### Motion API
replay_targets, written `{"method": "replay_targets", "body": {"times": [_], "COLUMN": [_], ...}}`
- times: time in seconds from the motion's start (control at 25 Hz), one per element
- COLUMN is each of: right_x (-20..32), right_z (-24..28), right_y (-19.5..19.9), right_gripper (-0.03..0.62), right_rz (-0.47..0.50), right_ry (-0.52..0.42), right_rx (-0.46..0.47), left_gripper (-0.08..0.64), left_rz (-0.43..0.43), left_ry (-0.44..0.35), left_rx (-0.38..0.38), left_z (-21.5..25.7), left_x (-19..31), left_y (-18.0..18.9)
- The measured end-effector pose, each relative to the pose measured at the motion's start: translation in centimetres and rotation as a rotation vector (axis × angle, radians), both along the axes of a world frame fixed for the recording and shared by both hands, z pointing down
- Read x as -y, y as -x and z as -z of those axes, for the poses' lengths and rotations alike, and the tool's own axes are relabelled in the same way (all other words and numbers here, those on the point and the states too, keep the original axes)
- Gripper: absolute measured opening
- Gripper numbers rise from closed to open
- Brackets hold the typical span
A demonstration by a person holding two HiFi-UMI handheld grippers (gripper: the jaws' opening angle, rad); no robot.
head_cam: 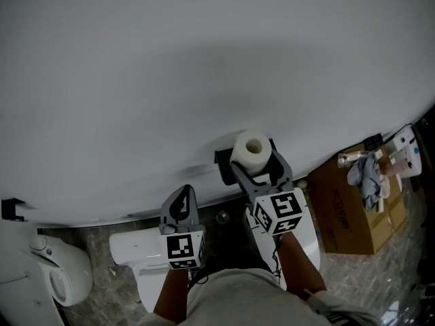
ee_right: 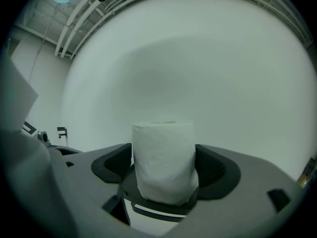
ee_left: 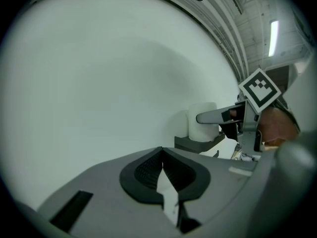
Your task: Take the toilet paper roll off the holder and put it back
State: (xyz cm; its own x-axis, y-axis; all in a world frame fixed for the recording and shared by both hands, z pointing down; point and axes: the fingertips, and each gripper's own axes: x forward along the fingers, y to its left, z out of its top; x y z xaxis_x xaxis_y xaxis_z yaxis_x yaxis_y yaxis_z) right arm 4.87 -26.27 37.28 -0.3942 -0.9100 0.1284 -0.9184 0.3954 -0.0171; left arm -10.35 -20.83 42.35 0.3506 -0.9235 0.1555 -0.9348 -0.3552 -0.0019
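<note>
A white toilet paper roll (head_cam: 250, 148) stands upright on a black wall holder (head_cam: 223, 160) against the white wall. My right gripper (head_cam: 257, 164) reaches level towards it with a jaw on each side. In the right gripper view the roll (ee_right: 163, 160) fills the gap between the wide-spread jaws and rests on the holder's ledge (ee_right: 158, 203); the pads sit at its sides without squeezing it. My left gripper (head_cam: 183, 194) hangs to the left of the holder, shut and empty. The left gripper view shows its jaws closed (ee_left: 162, 155), with the roll (ee_left: 202, 123) and my right gripper's finger (ee_left: 218, 116) further right.
A white toilet (head_cam: 54, 277) stands at the lower left, and a white fixture (head_cam: 136, 248) lies below my left gripper. A cardboard box (head_cam: 353, 212) with cloths and small items on top stands on the floor to the right. A small black bracket (head_cam: 10, 209) is fixed on the wall at the far left.
</note>
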Motion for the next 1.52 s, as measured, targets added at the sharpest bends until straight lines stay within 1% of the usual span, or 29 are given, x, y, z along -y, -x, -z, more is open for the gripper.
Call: {"method": "replay_targets", "body": {"times": [0.48,1.04,1.52], "right_x": [0.8,0.9,0.8], "right_z": [-0.4,-0.4,-0.2], "right_y": [0.0,0.0,0.0], "right_gripper": [0.362,0.360,0.360], "right_rz": [-0.028,-0.035,-0.051], "right_ry": [0.028,0.042,0.035], "right_rx": [-0.015,-0.024,-0.054], "left_gripper": [0.009,0.009,0.009], "left_rz": [0.011,0.018,0.024], "left_ry": [-0.003,0.003,-0.006], "left_rx": [-0.003,-0.007,-0.005], "left_z": [0.1,-0.1,0.3], "left_x": [0.1,-0.4,-0.6], "left_y": [0.6,0.9,1.4]}}
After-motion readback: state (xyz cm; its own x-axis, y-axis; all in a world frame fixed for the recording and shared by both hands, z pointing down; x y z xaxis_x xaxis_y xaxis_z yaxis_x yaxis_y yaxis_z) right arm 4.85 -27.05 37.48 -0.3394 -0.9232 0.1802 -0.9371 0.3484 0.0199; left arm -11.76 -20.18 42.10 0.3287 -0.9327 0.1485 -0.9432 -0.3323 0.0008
